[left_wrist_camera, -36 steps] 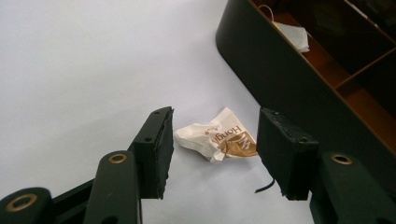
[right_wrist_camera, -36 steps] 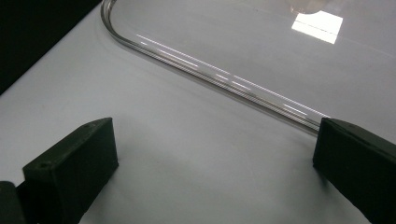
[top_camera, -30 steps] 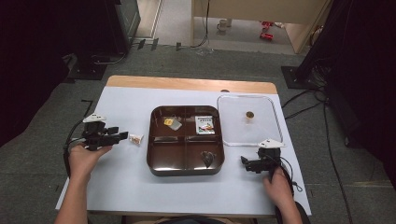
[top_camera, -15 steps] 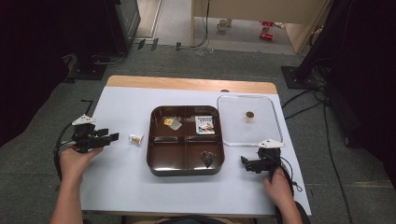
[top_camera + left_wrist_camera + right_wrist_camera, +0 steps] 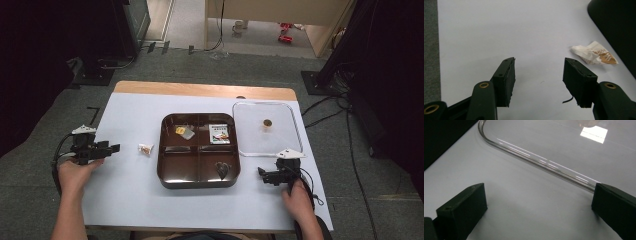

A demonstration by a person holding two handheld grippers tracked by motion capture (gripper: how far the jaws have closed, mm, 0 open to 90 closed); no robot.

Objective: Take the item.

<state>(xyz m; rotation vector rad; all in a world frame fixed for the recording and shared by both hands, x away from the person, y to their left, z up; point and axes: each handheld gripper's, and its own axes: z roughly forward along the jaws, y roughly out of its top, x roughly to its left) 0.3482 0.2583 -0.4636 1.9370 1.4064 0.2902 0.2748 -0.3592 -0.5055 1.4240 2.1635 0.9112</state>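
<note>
On the pale matte table [image 5: 125, 200] we hold the left gripper [image 5: 539, 75], its blunt black jaws spread over bare surface; a crinkled candy wrapper [image 5: 595, 53] lies just beyond, beside the glossy brown tray [image 5: 200, 181]. Our right gripper [image 5: 539, 202] gapes wide before the rounded clear lid [image 5: 544, 162].

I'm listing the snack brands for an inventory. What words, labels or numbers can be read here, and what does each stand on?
Small wrapped snack on the table beside the tray: brown print, upside down and creased, too blurred to read.
Card-like packet in the dark tray's far right compartment: a picture and lines of print, too small to read.
Yellow wrapped item in the far left compartment: no legible text.
Nothing else bears readable writing.
</note>
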